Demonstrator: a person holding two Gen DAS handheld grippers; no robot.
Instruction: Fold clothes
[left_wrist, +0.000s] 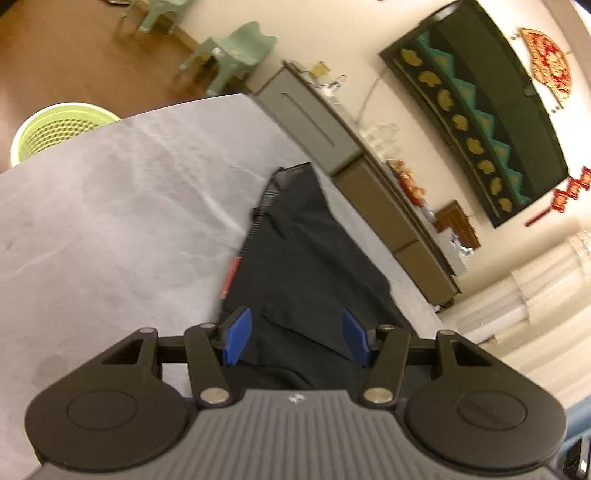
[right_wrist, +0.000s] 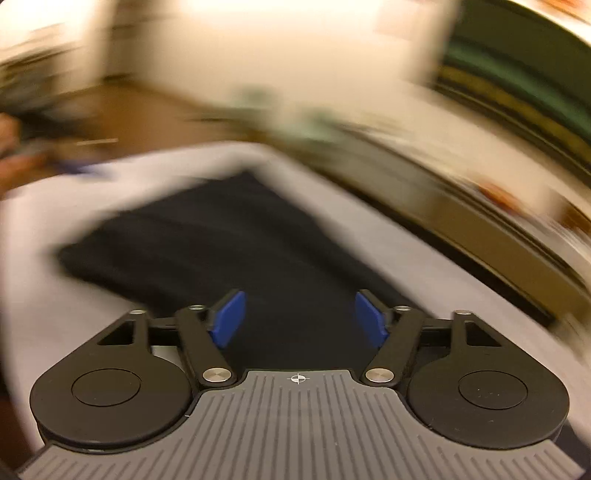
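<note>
A black garment (left_wrist: 306, 266) lies flat on the grey table (left_wrist: 110, 229), with a striped cord and a red tag along its left edge. My left gripper (left_wrist: 297, 338) is open, its blue pads (left_wrist: 238, 341) spread over the garment's near end with nothing between them. In the right wrist view, heavily blurred by motion, the same black garment (right_wrist: 229, 243) spreads across the table (right_wrist: 424, 251). My right gripper (right_wrist: 299, 317) is open and empty above the garment's near part.
A green mesh basket (left_wrist: 55, 129) stands on the floor past the table's far left edge. Green chairs (left_wrist: 232, 51) and a low grey cabinet (left_wrist: 369, 177) line the wall beyond. The other hand and gripper (right_wrist: 22, 144) show blurred at far left.
</note>
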